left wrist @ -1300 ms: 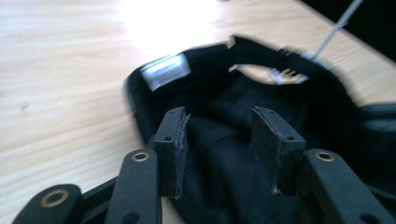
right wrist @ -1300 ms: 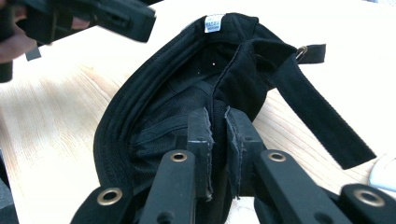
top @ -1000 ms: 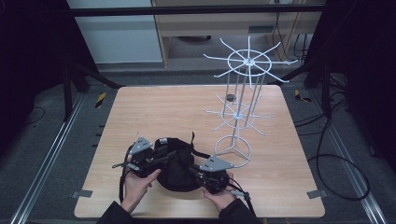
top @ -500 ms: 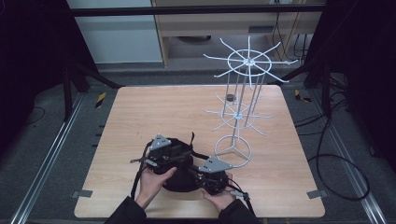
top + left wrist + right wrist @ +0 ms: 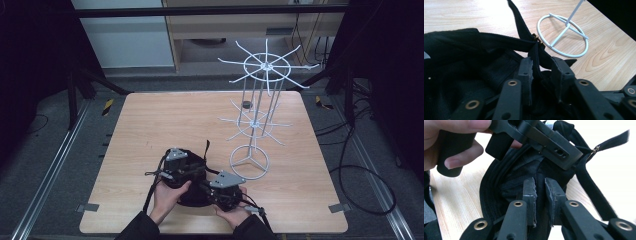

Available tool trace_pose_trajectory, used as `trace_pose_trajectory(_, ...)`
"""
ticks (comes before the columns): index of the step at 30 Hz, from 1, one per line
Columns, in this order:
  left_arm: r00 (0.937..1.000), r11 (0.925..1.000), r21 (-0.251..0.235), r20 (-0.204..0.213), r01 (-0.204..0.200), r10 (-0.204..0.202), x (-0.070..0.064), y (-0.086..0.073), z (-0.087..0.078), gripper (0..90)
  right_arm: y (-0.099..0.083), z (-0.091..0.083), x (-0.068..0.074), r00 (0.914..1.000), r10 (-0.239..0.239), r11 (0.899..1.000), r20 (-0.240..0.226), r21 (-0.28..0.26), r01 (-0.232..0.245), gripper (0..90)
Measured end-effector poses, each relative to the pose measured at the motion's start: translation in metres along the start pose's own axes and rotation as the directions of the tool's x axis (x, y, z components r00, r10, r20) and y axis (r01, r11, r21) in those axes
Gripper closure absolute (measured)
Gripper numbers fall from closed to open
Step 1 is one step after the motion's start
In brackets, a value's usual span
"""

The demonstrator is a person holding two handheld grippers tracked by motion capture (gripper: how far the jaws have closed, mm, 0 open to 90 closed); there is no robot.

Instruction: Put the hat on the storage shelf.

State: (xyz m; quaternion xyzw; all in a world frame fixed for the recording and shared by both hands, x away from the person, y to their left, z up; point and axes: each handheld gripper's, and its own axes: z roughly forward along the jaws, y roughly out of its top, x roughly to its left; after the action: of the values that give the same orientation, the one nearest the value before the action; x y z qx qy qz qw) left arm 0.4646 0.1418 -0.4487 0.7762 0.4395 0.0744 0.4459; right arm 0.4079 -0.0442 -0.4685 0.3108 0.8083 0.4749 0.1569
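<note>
The left gripper (image 5: 541, 68) has its jaws set a little apart on either side of the black strap (image 5: 522, 25) of a black cap (image 5: 461, 50), with the strap running down between them; whether the pads actually pinch it cannot be told. In the high view this left gripper (image 5: 176, 167) sits over the far-left part of the cap (image 5: 197, 170), held by the person's left hand (image 5: 167, 195). The right gripper (image 5: 540, 192) has its jaws nearly together with a fold of the cap's fabric (image 5: 524, 170) caught in the narrow gap between them, so it appears clamped on the cap. In the high view the right gripper (image 5: 226, 187) lies at the cap's near-right edge, held by the right hand (image 5: 232, 212). The cap rests on the wooden table (image 5: 165, 120), in its near half and close to the person's edge, with the loose strap end (image 5: 206, 147) pointing away from the person. A small brass buckle (image 5: 537, 41) sits on the strap where it meets the cap. Just to the right of the cap stands a white wire rack (image 5: 255, 115), its ring base (image 5: 249, 161) near the strap but apart from it, with spoked arms on two levels above. A small dark object (image 5: 245, 104) lies on the table behind the rack.
</note>
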Motion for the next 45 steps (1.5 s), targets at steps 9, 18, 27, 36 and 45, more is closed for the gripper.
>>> trace_pose_trajectory(9, 0.9999, 0.9995, -0.031, 0.009, 0.005, -0.005, 0.001, 0.0, -0.008, 79.4, 0.0, -0.004, 0.001, 0.9989, 0.022, 1.0, -0.041, -0.011, -0.023, 62.5)
trace_pose_trajectory(18, 0.9994, 0.9941, -0.106, 0.026, 0.026, -0.023, 0.006, 0.009, -0.029, 81.6, -0.001, -0.038, -0.009, 0.996, 0.065, 0.994, -0.061, -0.086, -0.07, 51.3)
trace_pose_trajectory(27, 0.9985, 0.9806, -0.193, 0.047, 0.035, -0.026, 0.005, 0.018, -0.053, 82.6, -0.009, -0.04, -0.02, 0.993, 0.104, 0.992, -0.056, -0.065, -0.108, 49.8)
trace_pose_trajectory(36, 0.9965, 0.9619, -0.273, 0.083, 0.013, 0.01, -0.007, 0.026, -0.072, 82.8, -0.002, -0.031, -0.007, 0.9913, 0.07, 0.994, -0.112, -0.078, -0.079, 44.0)
trace_pose_trajectory(45, 0.9944, 0.9561, -0.292, 0.095, -0.016, 0.046, -0.015, 0.028, -0.076, 82.8, -0.004, -0.025, -0.01, 0.9922, 0.093, 0.993, -0.083, -0.071, -0.098, 39.1)
